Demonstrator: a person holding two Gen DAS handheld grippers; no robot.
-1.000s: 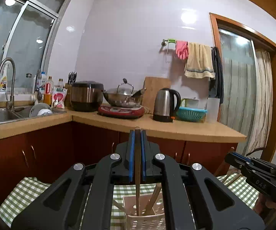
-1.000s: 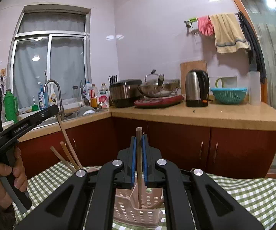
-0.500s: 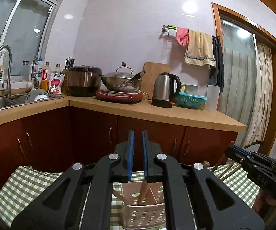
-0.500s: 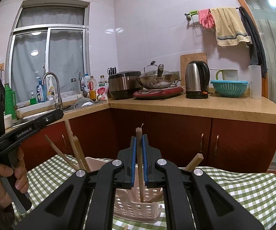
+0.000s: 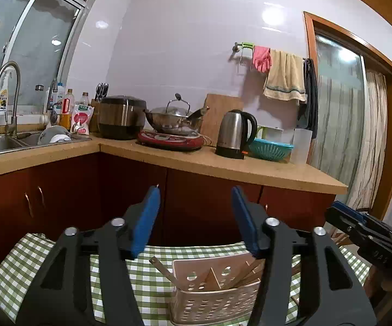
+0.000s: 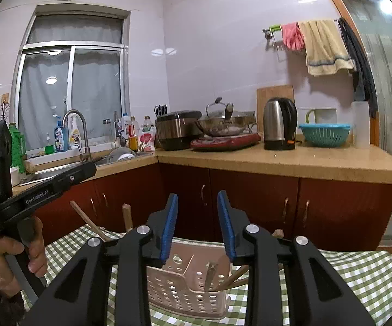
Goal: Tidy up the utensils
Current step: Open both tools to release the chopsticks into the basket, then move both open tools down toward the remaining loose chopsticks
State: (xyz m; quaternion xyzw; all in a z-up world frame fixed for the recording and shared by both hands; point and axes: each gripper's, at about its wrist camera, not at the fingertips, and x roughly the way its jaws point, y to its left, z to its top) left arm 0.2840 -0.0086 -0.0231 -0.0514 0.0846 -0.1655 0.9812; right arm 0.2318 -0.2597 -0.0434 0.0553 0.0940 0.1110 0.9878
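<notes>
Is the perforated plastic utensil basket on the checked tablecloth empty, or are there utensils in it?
Not empty. The perforated plastic utensil basket holds several wooden sticks that lean inside it.

a kettle (image 5: 234, 133) is seen on the counter (image 5: 264, 169), just beside a teal colander (image 5: 270, 149). a lidded wok (image 5: 174, 118) is set on a red cooker (image 5: 170, 139), next to a rice cooker (image 5: 121, 116). a towel (image 6: 323, 46) and pink glove (image 6: 292, 35) are hung on the wall rail.
</notes>
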